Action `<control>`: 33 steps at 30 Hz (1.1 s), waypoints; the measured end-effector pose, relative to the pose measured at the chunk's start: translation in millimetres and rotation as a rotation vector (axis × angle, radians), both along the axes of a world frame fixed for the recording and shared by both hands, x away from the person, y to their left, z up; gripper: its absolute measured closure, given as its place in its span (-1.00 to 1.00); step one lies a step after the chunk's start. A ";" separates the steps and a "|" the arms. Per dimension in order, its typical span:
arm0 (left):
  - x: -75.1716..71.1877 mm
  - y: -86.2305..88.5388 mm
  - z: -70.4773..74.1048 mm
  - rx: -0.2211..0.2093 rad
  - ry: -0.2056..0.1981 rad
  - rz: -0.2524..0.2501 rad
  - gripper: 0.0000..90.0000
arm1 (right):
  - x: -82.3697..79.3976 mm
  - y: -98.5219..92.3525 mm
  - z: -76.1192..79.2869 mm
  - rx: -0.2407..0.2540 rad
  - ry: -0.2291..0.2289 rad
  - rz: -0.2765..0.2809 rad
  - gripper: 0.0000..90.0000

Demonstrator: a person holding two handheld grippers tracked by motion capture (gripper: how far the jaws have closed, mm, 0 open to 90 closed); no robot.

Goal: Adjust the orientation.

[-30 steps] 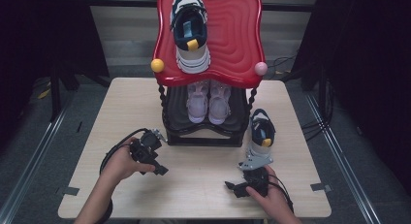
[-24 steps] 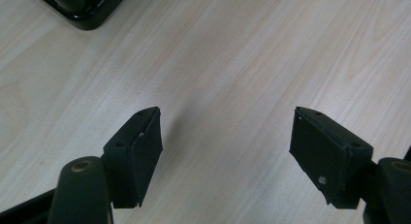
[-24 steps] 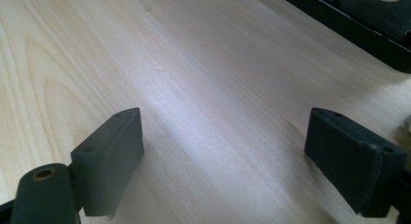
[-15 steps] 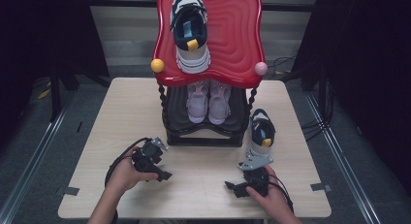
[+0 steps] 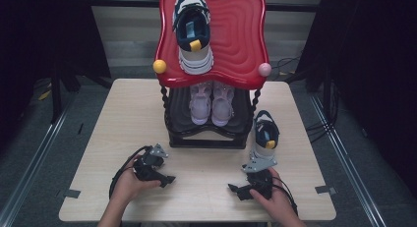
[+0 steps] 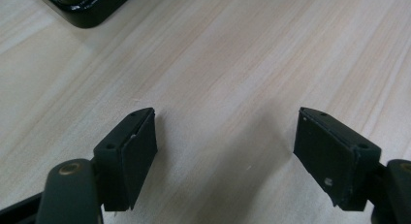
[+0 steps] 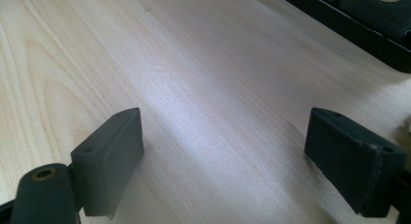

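My left gripper (image 5: 166,179) rests low over the table's front left, held by a hand. Its jaws stand open over bare wood (image 6: 225,122) with nothing between them, and they have just been opening further. At the front right, my right gripper (image 5: 236,190) is also open and holds nothing (image 7: 225,122). A navy and white sneaker (image 5: 266,134) stands on the table just beyond the right hand. Its mate (image 5: 193,36) lies on the red top (image 5: 241,35) of the shoe rack. A pale lilac pair (image 5: 211,103) sits on the rack's black lower shelf.
The rack's black base (image 5: 206,141) stands mid-table; a corner of it (image 6: 82,8) shows in the left gripper view and its edge (image 7: 358,27) in the right gripper view. Yellow (image 5: 159,66) and pink (image 5: 264,69) knobs stick out from the red top. Cables trail from both grippers.
The left hand has come down and toward the table's near edge with its gripper. The right hand and the sneakers have not moved.
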State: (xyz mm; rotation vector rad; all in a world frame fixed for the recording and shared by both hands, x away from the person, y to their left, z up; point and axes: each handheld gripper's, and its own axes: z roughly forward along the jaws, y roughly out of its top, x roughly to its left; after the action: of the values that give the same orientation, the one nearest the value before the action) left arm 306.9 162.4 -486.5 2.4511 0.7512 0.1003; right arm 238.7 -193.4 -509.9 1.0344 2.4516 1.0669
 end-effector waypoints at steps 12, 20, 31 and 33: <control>-9.5 0.3 -8.4 -0.038 -0.084 0.010 -0.63 | -0.1 0.1 0.0 0.000 0.001 -0.001 -0.70; -13.7 2.7 -12.3 -0.073 -0.114 0.025 -0.67 | -0.1 0.1 0.1 -0.001 0.002 -0.002 -0.70; -19.1 3.9 -19.8 -0.128 -0.165 0.044 -0.78 | -0.1 0.1 0.1 -0.001 0.002 -0.002 -0.70; -19.5 3.4 -21.6 -0.140 -0.175 0.044 -0.82 | -0.1 0.1 0.1 -0.001 0.002 -0.001 -0.70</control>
State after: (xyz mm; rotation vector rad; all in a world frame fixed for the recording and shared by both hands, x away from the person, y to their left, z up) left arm 287.4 165.8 -508.0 2.2593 0.7108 0.2666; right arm 238.6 -193.3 -509.8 1.0372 2.4524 1.0642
